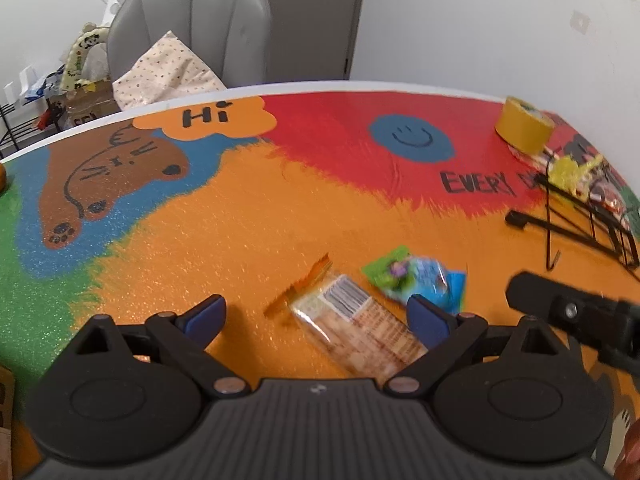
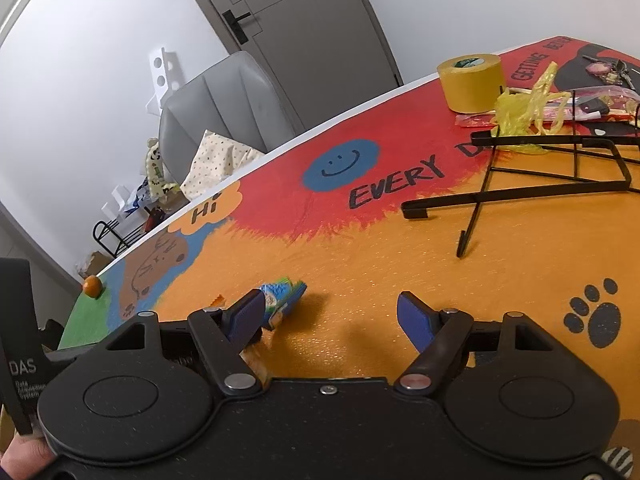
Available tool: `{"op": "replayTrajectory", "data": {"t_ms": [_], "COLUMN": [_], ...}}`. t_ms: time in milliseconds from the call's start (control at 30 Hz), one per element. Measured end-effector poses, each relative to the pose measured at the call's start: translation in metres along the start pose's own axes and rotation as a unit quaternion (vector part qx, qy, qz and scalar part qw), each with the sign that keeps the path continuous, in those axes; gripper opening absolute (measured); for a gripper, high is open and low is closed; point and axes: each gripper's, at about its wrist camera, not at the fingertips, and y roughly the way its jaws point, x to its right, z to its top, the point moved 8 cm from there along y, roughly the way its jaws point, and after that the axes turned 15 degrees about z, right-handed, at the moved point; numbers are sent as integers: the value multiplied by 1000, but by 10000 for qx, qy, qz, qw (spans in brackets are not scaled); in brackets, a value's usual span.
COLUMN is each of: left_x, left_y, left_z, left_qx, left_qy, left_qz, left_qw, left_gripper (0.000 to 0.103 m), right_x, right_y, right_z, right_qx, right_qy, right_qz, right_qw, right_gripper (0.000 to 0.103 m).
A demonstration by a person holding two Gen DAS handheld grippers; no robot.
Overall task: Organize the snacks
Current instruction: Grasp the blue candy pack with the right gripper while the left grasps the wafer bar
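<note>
Two hand-held grippers hang over a brightly painted table (image 1: pixel 248 216), both tilted down toward it.

Nearest, the left gripper (image 1: pixel 316 316) has its blue pads spread wide and released, gripping nothing. A clear cracker pack (image 1: pixel 356 328) lies flat on the orange paint between them, running from about 11 o'clock to 5 o'clock, and the right pad sits at its edge. The spread looks set to straddle the pack for a pick-up.

Just beyond, at 1 o'clock, a small green-and-blue packet (image 1: pixel 416 280) lies beside the pack, nearly touching it.

The right gripper (image 2: pixel 330 312) is also released and empty, with bare table between its pads. The packet (image 2: pixel 282 294) sits by its left pad, outside the gap.

Farther off at 2 o'clock, a black wire rack (image 2: pixel 560 168) holds a yellow wrapper (image 2: pixel 520 108); it seems to be where the snacks go. Behind it stands a roll of yellow tape (image 2: pixel 472 80).

At the far left edge sits a small orange (image 2: pixel 92 286). Beyond the table is a grey chair (image 1: pixel 192 28).
</note>
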Motion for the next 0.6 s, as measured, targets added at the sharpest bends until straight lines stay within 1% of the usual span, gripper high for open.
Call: {"op": "replayTrajectory", "data": {"t_ms": [167,267,333,400,500,533,600], "left_x": [-8,-18,-23,-27,-32,-34,-39], "left_y": [-3,-4,-5,-6,-6,-6,-6], "left_z": [-6,-8,-8,-10,-10,-10,-10], "left_qx": [26,101,154,179,200,199,212], "left_qy": [100,104,68,83,127,112,70], "left_qz": [28,102,86,34,3,-21,-55], "left_qw": [9999,9998,9998,9998,9997,9997,9997], "left_gripper": [96,93,88,73,61,59,49], "right_x": [-8,-14,-17,-21,-28,-30,-34], "right_y": [9,17,22,25,31,33,38], "right_z": [-1,-2,-1,0,1,1,1], "right_qx": [-64,-120,-142,-157,-191,-196,-224], "right_qy": [-80,-140,-161,-197,-262,-287,-332], "right_qz": [63,97,104,93,79,78,73], "right_qw": [9999,9998,9997,9996,9994,9994,9992], "right_gripper": [74,74,74,74,74,74,74]}}
